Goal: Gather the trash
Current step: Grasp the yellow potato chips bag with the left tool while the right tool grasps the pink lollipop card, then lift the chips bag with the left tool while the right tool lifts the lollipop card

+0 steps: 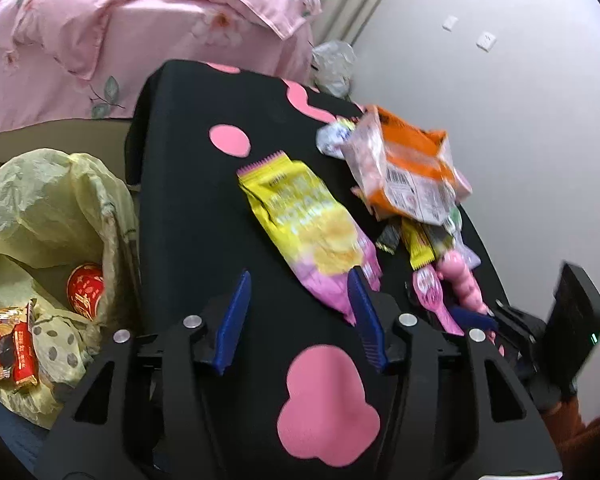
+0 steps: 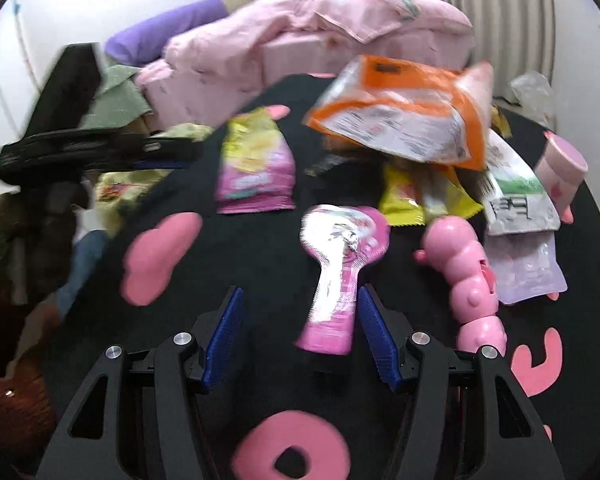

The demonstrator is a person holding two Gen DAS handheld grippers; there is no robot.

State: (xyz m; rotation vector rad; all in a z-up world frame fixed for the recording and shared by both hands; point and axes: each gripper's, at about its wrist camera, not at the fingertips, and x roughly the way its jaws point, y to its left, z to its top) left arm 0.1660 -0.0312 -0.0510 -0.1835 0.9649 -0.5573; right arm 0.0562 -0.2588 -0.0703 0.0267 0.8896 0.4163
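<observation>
- Trash, mostly snack wrappers, lies spread over the black table w/ pink shapes (image 1: 204, 184); we count several pcs not yet collected.
- Bin bag (image 1: 48, 216), pale yellow-green, sits just beside the table's left edge. Inside we see a red wrapper (image 1: 18, 354), a red round item (image 1: 85, 288) and a dotted scrap. So part of the job is done.
- Left on the table: yellow-pink chip bag (image 1: 312, 224), orange-white packet (image 1: 410, 172) atop a pile near the far right side, small yellow sachets (image 2: 404, 198), green-white pouch (image 2: 516, 196), clear pouch (image 2: 528, 272).
- Also present: pink spoon-shaped pack (image 2: 342, 268), pink caterpillar toy (image 2: 466, 272), pink cup (image 2: 562, 172). Whether these count as trash we cannot tell.
- Left gripper (image 1: 300, 316): jaws released, wide apart, holding nothing. Right blue finger overlaps the low end of the chip bag in left wrist view; contact unclear.
- Right gripper (image 2: 300, 334): jaws released, empty; the spoon-shaped pack's handle lies between the fingers, nearer the right one, no grip on it.
- Both views motion-blurred; fine detail and labels unreadable.
- Our assessment: early to mid stage. A few items binned, the bulk remains. Likely next picks: chip bag for the left, spoon-shaped pack for the right, each then going to the bag on the left.
</observation>
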